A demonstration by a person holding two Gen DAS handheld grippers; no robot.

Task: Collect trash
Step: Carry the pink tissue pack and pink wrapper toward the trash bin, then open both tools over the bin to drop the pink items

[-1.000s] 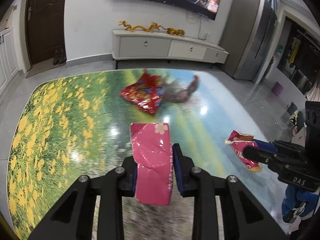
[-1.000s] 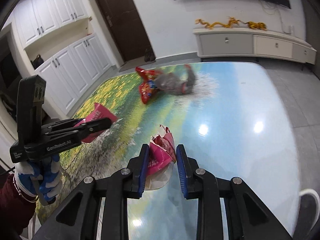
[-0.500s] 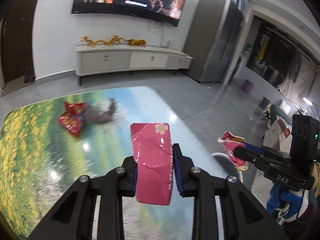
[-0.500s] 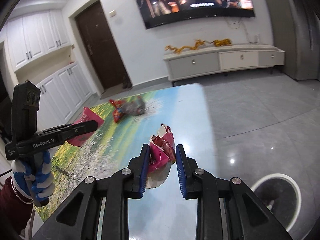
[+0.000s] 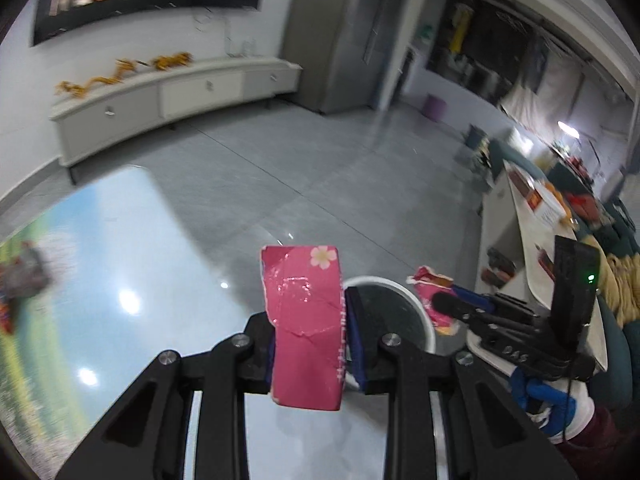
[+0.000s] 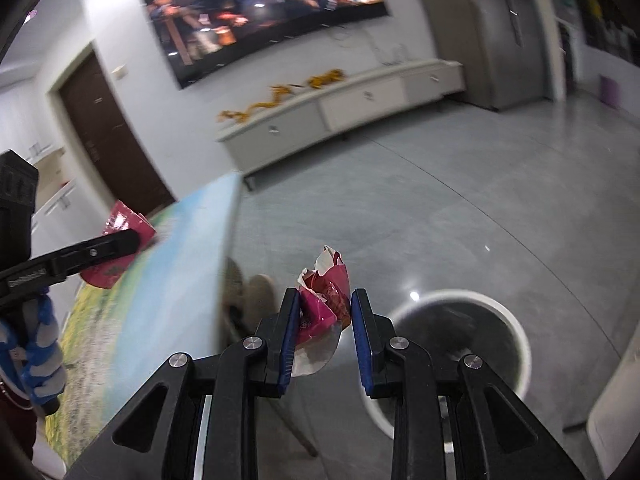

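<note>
My left gripper (image 5: 310, 320) is shut on a flat pink wrapper with a flower print (image 5: 305, 320), held over the table's right edge. My right gripper (image 6: 325, 312) is shut on a crumpled red and pink wrapper (image 6: 326, 298), held off the table above the floor. A round white trash bin with a dark inside (image 6: 460, 344) stands on the floor just right of the right gripper; in the left wrist view the bin (image 5: 396, 312) sits right behind the pink wrapper. The right gripper with its wrapper (image 5: 434, 304) hangs at the bin's right rim there.
The table with a flower-field print (image 5: 100, 280) lies to the left, with a blurred red wrapper (image 5: 16, 280) at its far left. A white TV cabinet (image 5: 168, 96) lines the back wall. A cluttered counter (image 5: 536, 216) stands at the right.
Both grippers have swung right, away from the table top, carrying their wrappers. The trash bin on the floor has come into view close under them.
</note>
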